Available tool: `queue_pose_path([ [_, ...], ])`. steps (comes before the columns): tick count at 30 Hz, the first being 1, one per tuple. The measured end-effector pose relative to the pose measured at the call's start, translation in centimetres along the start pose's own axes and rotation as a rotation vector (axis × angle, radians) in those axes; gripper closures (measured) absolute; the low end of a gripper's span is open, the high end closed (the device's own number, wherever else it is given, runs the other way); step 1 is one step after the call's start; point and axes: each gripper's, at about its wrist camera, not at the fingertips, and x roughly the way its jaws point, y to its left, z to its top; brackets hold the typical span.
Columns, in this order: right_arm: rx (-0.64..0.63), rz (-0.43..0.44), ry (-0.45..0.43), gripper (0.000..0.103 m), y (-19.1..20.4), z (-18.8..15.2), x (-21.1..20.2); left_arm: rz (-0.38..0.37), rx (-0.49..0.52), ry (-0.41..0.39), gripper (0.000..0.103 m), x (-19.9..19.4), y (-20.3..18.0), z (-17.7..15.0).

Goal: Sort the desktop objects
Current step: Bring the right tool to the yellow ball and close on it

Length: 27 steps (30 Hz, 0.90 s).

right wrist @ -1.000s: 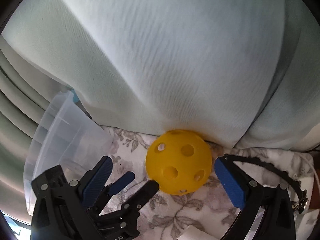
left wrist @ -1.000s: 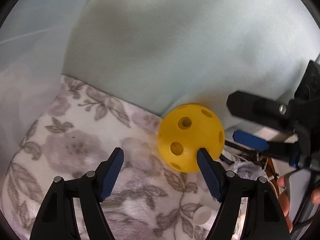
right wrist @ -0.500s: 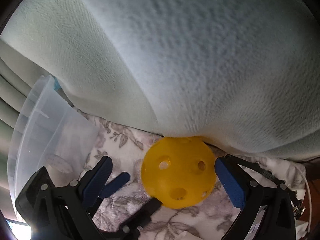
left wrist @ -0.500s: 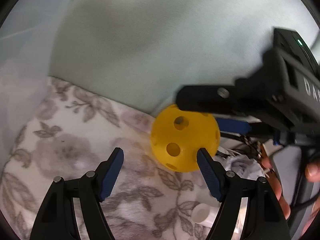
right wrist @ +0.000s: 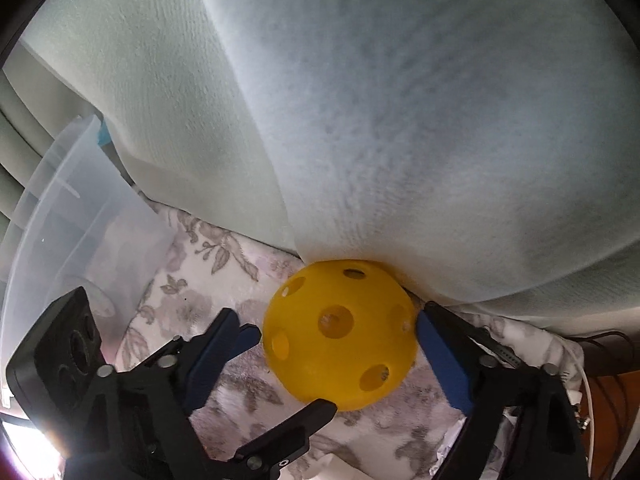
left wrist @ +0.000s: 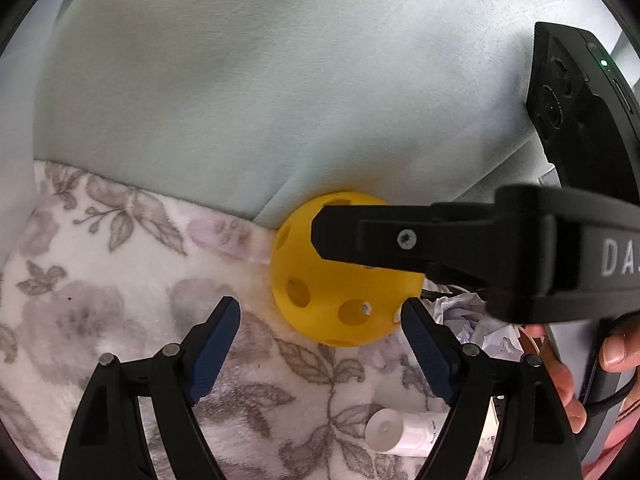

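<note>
Right wrist view: yellow perforated ball [right wrist: 340, 336] lies on floral blanket [right wrist: 224, 268] at its far edge, against pale cushion [right wrist: 400, 120]. Right gripper [right wrist: 324, 344], jaws just narrowing, brackets the ball; contact unclear. Left gripper [left wrist: 320, 344] spread, empty.

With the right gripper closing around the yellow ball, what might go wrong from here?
1. The yellow ball is round and smooth. The right gripper has just been closing, its left pad not yet on the ball, so a squeeze may pop it away.
2. The left gripper, open, sits close beside the ball; the two tools could collide.
3. The ball rests against the pale cushion, crowding the fingers.
</note>
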Motion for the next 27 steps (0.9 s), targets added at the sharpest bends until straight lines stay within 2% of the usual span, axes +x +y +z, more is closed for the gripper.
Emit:
queue_pose_path([
  [3,0.012,0.020,-0.003,0.029,-0.5,-0.1,-0.7,-0.019,0.020,0.003,0.020,0.4,-0.7,-0.3],
  [8,0.018,0.057,-0.010,0.036,-0.5,-0.5,-1.5,-0.023,0.008,-0.013,0.019,0.5,-1.1,-0.6],
  [18,0.058,0.134,-0.011,0.037,-0.3,-1.4,-2.6,0.008,0.019,-0.025,0.019,-1.0,-2.8,-2.1],
  [27,0.002,0.170,-0.025,0.037,3.0,-3.1,-4.7,0.051,0.027,-0.052,0.019,-4.0,-4.3,-4.4],
])
